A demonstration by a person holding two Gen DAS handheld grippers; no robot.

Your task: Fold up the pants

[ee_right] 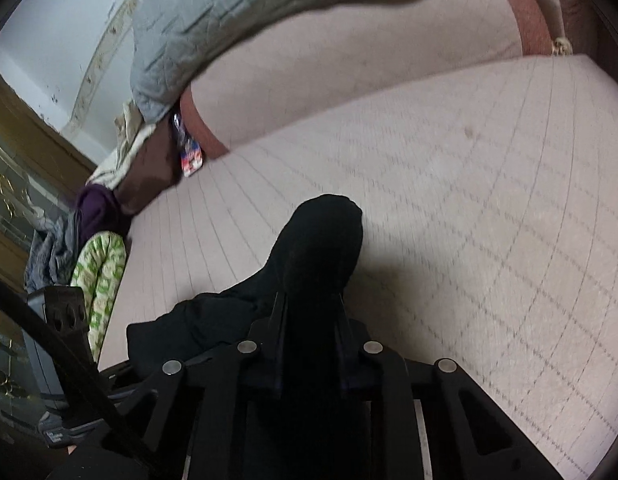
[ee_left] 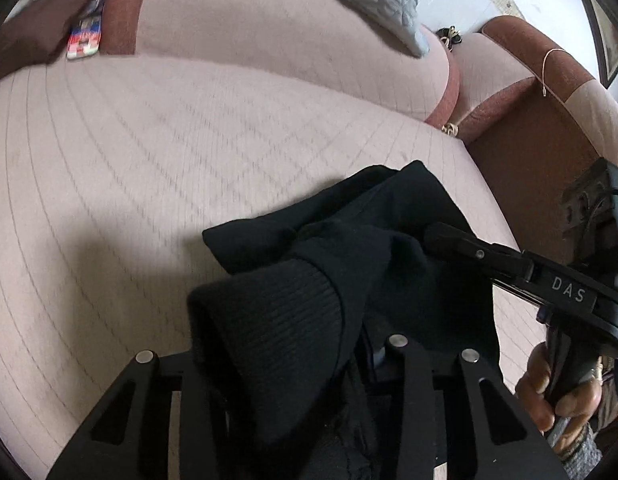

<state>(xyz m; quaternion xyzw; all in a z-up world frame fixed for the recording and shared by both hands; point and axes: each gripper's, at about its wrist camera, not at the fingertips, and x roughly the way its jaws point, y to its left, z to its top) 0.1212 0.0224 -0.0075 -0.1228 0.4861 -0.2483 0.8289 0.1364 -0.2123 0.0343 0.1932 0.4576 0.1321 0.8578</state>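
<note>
Two black grippers bite into one bundle of black pants lying on a pale pink sofa seat quilted in thin grey diamond lines. The cloth is soft matte knit, bunched in thick folds, with a ribbed band, a cuff or waistband, draped over the left gripper; its jaws are drawn in around that ribbed part, though the fabric hides the pads themselves. The right gripper has its narrow fingers nearly together and clamped on a rounded hump of the same cloth that stands up past the tips. In the left wrist view the right tool reaches in from the right, its tip buried in the pants, with a hand on its handle. Behind rises a smooth pink backrest trimmed in rust-red velvet, a grey quilted blanket hanging over its top. A small red, white and blue packet sits in the seam, and green-patterned fabric lies beside the seat's left edge.
</note>
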